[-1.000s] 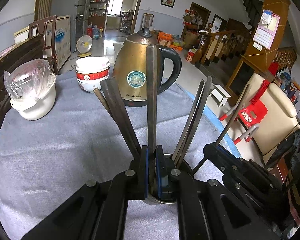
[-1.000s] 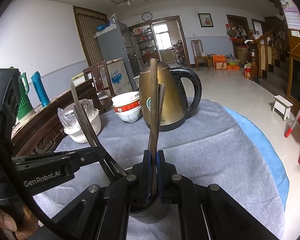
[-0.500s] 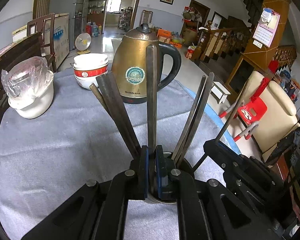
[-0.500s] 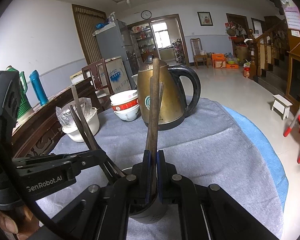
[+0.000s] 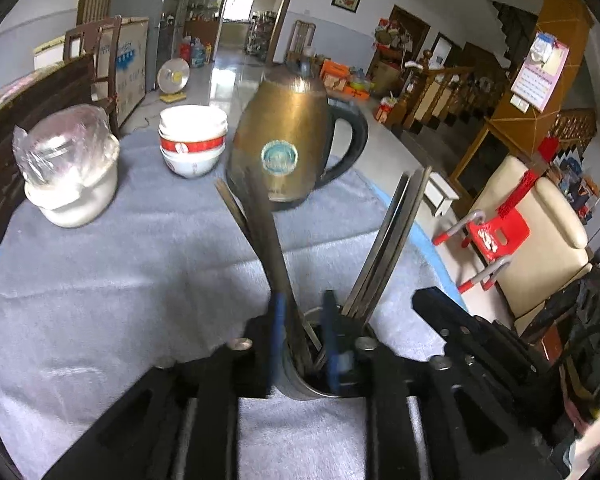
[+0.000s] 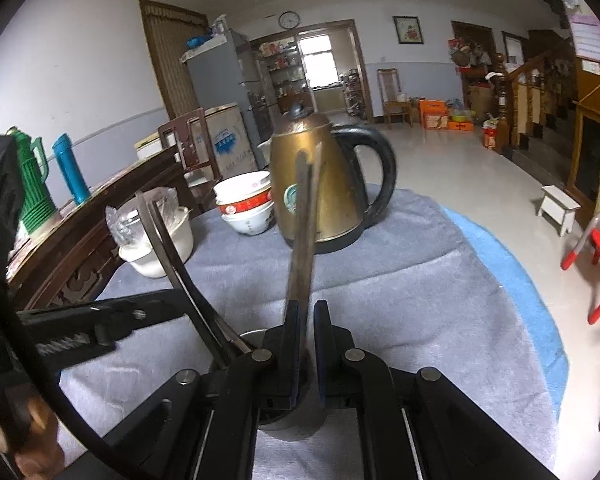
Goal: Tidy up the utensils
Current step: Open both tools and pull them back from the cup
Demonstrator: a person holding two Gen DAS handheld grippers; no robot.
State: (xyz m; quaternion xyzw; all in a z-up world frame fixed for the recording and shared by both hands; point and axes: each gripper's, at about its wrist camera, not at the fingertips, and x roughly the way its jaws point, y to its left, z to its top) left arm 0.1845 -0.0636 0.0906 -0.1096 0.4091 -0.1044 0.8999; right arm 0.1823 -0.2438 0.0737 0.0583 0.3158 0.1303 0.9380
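A steel cup [image 5: 300, 384] stands on the grey tablecloth [image 5: 120, 280] with several long dark utensils in it. My left gripper [image 5: 305, 340] straddles the cup's rim and its jaws are opening. A dark flat utensil [image 5: 266, 232] leans leftward between its blue pads [image 5: 278, 332], and they do not press on it. Two more handles [image 5: 392, 240] lean to the right. In the right wrist view, my right gripper [image 6: 306, 352] is shut on an upright dark utensil [image 6: 302, 240] over the same cup [image 6: 288, 420]. The left gripper's black body [image 6: 100, 320] lies to the left.
A brass kettle [image 5: 292, 140] stands just behind the cup. Stacked red-and-white bowls [image 5: 192, 144] and a white pot under a plastic bag [image 5: 68, 176] sit further left. The table edge [image 5: 424, 240] drops off to the right, towards a red stool [image 5: 496, 236].
My left gripper's jaws have parted and let go of the upright utensil, which has tipped left against the others in the cup. The right gripper still holds its utensil.
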